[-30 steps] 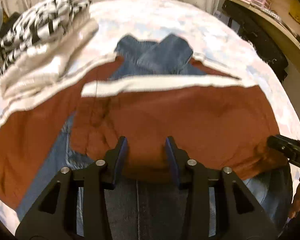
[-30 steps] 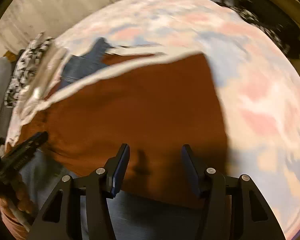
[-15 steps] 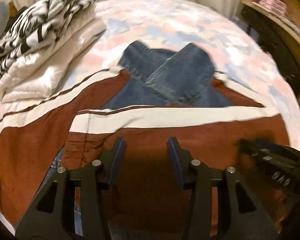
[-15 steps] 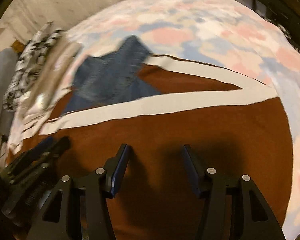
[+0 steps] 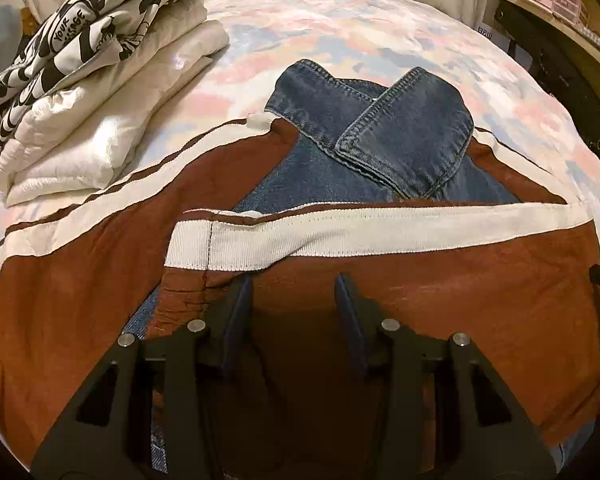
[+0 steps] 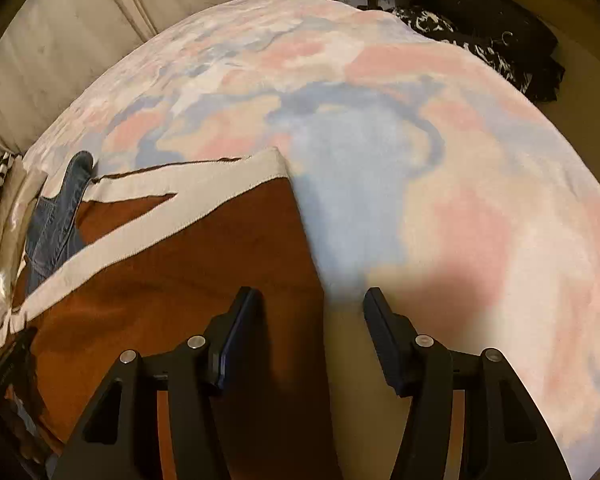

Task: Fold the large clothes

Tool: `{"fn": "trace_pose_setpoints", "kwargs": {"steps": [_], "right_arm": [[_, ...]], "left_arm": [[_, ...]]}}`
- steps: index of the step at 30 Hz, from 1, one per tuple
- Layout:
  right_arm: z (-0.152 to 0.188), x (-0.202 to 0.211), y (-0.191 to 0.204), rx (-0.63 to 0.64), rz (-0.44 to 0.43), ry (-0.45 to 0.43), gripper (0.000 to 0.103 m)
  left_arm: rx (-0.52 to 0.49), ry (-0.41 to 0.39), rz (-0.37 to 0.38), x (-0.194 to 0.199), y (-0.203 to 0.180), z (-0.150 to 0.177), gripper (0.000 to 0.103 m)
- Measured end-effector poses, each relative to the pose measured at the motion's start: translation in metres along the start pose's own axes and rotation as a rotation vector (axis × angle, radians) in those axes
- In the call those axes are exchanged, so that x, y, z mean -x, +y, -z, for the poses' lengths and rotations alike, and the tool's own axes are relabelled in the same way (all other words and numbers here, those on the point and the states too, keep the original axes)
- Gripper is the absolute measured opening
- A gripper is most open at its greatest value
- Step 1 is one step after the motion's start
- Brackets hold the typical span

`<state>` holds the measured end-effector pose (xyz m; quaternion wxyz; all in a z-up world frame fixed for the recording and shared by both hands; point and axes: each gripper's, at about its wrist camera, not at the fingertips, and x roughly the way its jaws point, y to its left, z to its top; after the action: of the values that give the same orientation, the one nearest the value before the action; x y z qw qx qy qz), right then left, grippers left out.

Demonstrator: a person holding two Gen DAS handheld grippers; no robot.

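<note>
Right gripper slides off toward the garment's edge

The right gripper now straddles the brown garment's side edge over the pastel bedspread (earlier fully over brown cloth); the left gripper sits nearer the white band.

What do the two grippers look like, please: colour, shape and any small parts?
Both the left gripper and the right gripper have matte black angular frames with triangular cut-outs, round silver screws, and two flat fingers with dark blue pads. No cables or markings are visible.
</note>
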<state>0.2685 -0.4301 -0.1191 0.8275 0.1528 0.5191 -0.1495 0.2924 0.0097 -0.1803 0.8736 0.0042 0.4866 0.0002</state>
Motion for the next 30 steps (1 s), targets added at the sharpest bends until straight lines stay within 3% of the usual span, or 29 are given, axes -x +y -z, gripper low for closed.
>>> {"fn": "trace_pose_setpoints", "kwargs": {"steps": [5, 10, 14, 22, 30], "right_arm": [[0.019, 0.011, -0.002, 0.033, 0.031, -0.009, 0.058], [0.042, 0.027, -0.004, -0.001, -0.051, 0.025, 0.058], [0.069, 0.037, 0.0, -0.003, -0.111, 0.022, 0.058], [0.109, 0.113, 0.004, -0.047, -0.27, -0.061, 0.059], [0.164, 0.208, 0.026, 0.062, -0.321, -0.144, 0.059]], "left_arm": [[0.041, 0.018, -0.005, 0.011, 0.002, 0.001, 0.041], [0.056, 0.009, -0.002, 0.042, 0.0, 0.012, 0.041], [0.069, -0.015, 0.046, 0.08, -0.001, 0.027, 0.041], [0.08, -0.079, 0.108, 0.164, 0.005, 0.069, 0.042], [0.085, -0.139, 0.089, 0.232, 0.027, 0.114, 0.043]]}}
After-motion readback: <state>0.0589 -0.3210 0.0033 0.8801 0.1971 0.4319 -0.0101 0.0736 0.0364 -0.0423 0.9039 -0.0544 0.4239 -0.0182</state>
